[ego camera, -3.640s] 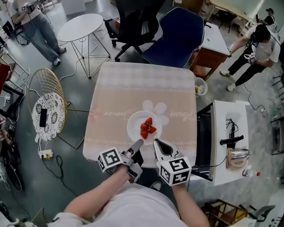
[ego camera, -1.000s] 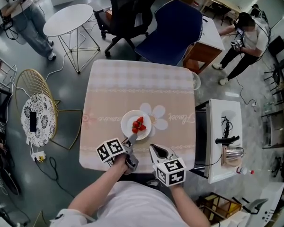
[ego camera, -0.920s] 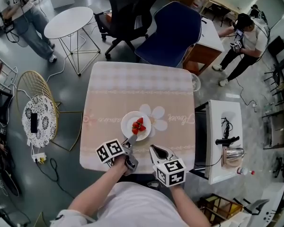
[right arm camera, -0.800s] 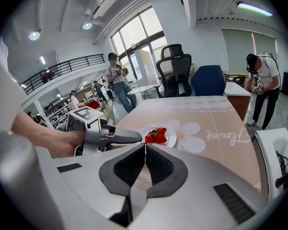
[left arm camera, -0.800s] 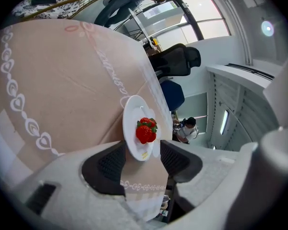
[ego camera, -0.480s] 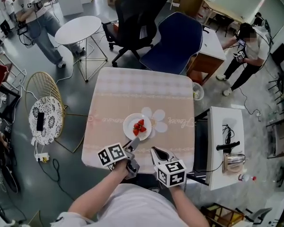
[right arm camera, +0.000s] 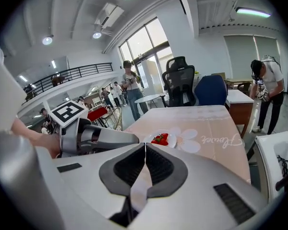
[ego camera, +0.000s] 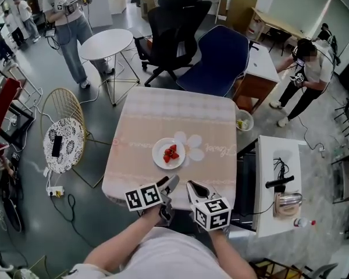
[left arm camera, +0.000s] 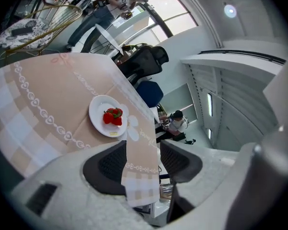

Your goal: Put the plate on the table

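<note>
1. A round white plate (ego camera: pixel 160 157) lies flat just below the centre of the head view, carrying a small heap of red strawberries (ego camera: pixel 171 153).
2. The plate rests on a square, beige-clothed table (ego camera: pixel 163 112), toward its lower half and touching a white flower motif (ego camera: pixel 194 150) to its right.

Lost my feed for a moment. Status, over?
Left gripper tongs open, empty. Right gripper tongs shut, empty. Plate with strawberries down on table. Nothing in the way; both grippers clear of plate.
</note>
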